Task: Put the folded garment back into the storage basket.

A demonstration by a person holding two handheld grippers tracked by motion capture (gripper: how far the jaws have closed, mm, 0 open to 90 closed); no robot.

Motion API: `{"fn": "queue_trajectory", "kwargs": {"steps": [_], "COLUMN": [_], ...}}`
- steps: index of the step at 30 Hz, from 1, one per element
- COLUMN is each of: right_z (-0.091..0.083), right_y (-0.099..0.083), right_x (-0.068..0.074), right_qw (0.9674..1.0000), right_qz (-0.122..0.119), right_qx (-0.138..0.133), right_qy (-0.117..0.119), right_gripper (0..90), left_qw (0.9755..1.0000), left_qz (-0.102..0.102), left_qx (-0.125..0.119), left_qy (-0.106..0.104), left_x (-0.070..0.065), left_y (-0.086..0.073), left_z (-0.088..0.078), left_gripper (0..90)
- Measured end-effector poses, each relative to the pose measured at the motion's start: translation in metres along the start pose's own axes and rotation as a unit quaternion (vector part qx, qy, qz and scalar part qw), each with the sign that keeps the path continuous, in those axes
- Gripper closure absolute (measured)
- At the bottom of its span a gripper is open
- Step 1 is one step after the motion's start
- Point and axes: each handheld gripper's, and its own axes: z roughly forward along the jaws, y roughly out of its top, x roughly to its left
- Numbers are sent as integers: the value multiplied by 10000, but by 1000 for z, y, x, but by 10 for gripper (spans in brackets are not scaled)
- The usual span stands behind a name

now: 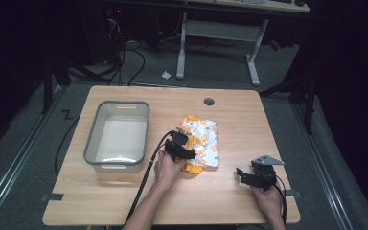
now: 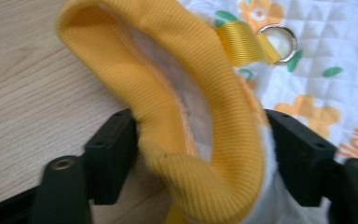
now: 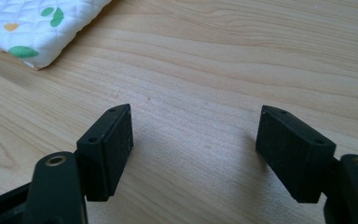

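A folded quilted white garment with orange flower print lies near the middle of the table. Its ribbed yellow cuff stands up in a loop at the near end. My left gripper is at that end, and in the left gripper view both pads press the sides of the cuff. A yellow strap with a metal ring lies on the quilted cloth just beyond. My right gripper rests low at the table's near right, and in the right gripper view it is open over bare wood.
A grey plastic bin stands on the left half of the wooden table. A cable hole sits near the far edge. A corner of the garment shows far left of the right gripper. Desk legs and cables lie on the floor beyond.
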Motion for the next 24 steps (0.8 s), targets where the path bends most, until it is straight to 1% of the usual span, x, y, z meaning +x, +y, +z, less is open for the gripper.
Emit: {"fn": "queue_trajectory", "kwargs": {"steps": [2,3,4,6,7,9,10,13,16,18,21,22,24], "right_z": [0,0,0,0,0,0,0,0,0,0,0,0,0], "right_y": [0,0,0,0,0,0,0,0,0,0,0,0,0], "right_x": [0,0,0,0,0,0,0,0,0,0,0,0,0], "right_qw": [10000,10000,10000,10000,10000,10000,10000,10000,10000,10000,10000,10000,10000], "right_qz": [-1,-1,0,-2,-2,-1,-1,-1,0,0,-3,-2,-2], "right_qx": [0,-1,0,0,0,0,0,0,1,0,-1,0,0], "right_qy": [-1,-1,0,0,-1,0,-1,-1,-1,-2,-2,-2,-2], "right_gripper": [275,275,275,275,275,275,275,275,275,275,275,275,275], "left_qw": [10000,10000,9999,9997,9996,9993,9992,9987,9987,9986,9983,9980,9978], "left_qz": [43,43,68,66,106,80,-2,-57,-61,-4,-1,43,49], "left_qx": [5,5,-10,-14,-39,-50,-37,-86,-132,-287,-334,-400,-427], "left_qy": [-68,-68,-143,-234,-259,-349,-405,-494,-490,-445,-485,-487,-514], "left_x": [-1,-1,-2,-2,-2,-2,-3,-1,-2,-5,-6,-7,-8], "left_y": [0,0,0,0,0,0,-1,-2,-4,-8,-9,-9,-9], "left_z": [-1,-1,-2,-2,-2,-2,-3,-3,-4,-8,-11,-14,-17], "left_gripper": [383,415,447,516,557,617,641,682,711,727,737,741,745]}}
